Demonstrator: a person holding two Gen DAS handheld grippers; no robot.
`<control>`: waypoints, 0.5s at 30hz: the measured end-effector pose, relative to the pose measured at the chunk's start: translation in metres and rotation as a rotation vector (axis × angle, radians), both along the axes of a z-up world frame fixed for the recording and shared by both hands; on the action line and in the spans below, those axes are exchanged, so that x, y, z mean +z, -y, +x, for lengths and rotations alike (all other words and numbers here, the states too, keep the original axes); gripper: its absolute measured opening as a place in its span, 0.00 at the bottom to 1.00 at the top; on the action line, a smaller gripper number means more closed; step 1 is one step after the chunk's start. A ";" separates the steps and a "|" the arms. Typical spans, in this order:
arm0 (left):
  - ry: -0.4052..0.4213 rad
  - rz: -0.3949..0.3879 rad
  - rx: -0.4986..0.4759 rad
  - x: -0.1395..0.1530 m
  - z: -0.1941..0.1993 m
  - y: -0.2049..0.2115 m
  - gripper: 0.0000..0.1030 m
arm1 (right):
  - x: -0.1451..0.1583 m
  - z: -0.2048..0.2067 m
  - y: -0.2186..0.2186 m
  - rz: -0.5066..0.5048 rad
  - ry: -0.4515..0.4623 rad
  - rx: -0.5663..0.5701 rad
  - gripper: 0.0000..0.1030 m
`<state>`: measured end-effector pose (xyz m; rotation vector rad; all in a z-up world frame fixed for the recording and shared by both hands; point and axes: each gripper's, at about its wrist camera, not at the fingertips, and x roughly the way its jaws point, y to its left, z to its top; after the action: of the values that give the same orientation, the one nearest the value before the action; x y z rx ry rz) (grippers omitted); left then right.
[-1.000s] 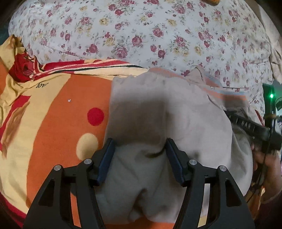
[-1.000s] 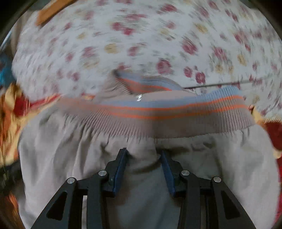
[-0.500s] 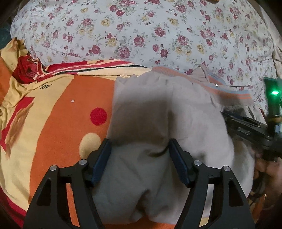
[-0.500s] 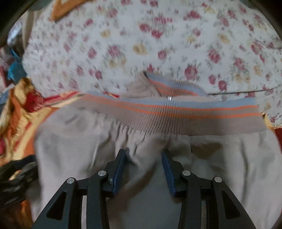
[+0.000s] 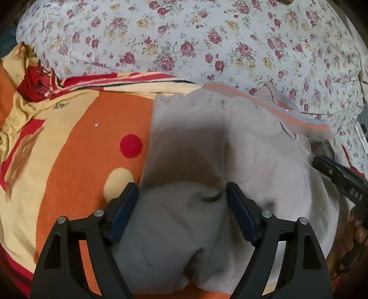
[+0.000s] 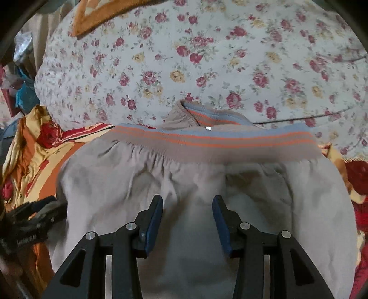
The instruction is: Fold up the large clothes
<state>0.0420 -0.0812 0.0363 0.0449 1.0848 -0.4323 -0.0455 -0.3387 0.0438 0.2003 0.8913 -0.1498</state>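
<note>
A beige garment (image 5: 241, 165) with a ribbed band striped in orange and blue (image 6: 214, 140) lies folded on an orange and yellow blanket (image 5: 69, 147). My left gripper (image 5: 181, 191) is open, its jaws wide apart over the garment's near edge, with cloth between them. My right gripper (image 6: 187, 200) is open too, jaws apart over the garment just below the ribbed band. The right gripper's black body shows at the right in the left wrist view (image 5: 340, 177). The left gripper's body shows at the lower left in the right wrist view (image 6: 30, 220).
A floral white sheet (image 5: 207, 39) covers the bed beyond the garment. The blanket's bunched red and yellow edge (image 6: 34, 138) lies at the left. A thin dark cable (image 6: 299, 118) runs across the sheet at the right. An orange cloth (image 6: 96, 20) lies at the far top left.
The right gripper's jaws have opened wider and it has drawn back a little from the ribbed band. The left gripper stays open over the garment and has pulled back slightly.
</note>
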 end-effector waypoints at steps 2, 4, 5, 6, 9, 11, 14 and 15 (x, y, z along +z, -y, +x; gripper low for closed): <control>-0.027 -0.029 0.008 -0.003 0.002 -0.004 0.79 | -0.002 -0.005 0.001 -0.013 0.002 -0.017 0.42; -0.055 -0.063 0.019 -0.005 0.003 -0.008 0.79 | -0.007 -0.013 0.004 -0.016 -0.006 -0.025 0.48; -0.071 -0.085 0.024 -0.006 0.004 -0.011 0.79 | -0.012 -0.013 0.005 -0.013 -0.024 -0.023 0.49; -0.083 -0.100 0.026 -0.005 0.004 -0.013 0.79 | -0.018 -0.013 0.007 -0.010 -0.054 -0.019 0.49; -0.130 -0.183 0.026 0.000 0.002 -0.025 0.79 | -0.013 -0.028 0.013 0.006 -0.050 -0.019 0.49; -0.136 -0.236 0.021 0.007 -0.003 -0.032 0.79 | -0.002 -0.041 0.019 0.018 -0.016 -0.028 0.49; -0.110 -0.277 0.005 0.018 -0.009 -0.035 0.79 | 0.018 -0.065 0.036 -0.014 0.055 -0.079 0.63; -0.107 -0.286 0.001 0.020 -0.010 -0.035 0.79 | 0.024 -0.073 0.044 -0.044 0.078 -0.108 0.68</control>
<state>0.0320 -0.0462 0.0561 -0.2339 1.1187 -0.5904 -0.1188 -0.3823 0.0682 0.2119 0.7989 -0.2596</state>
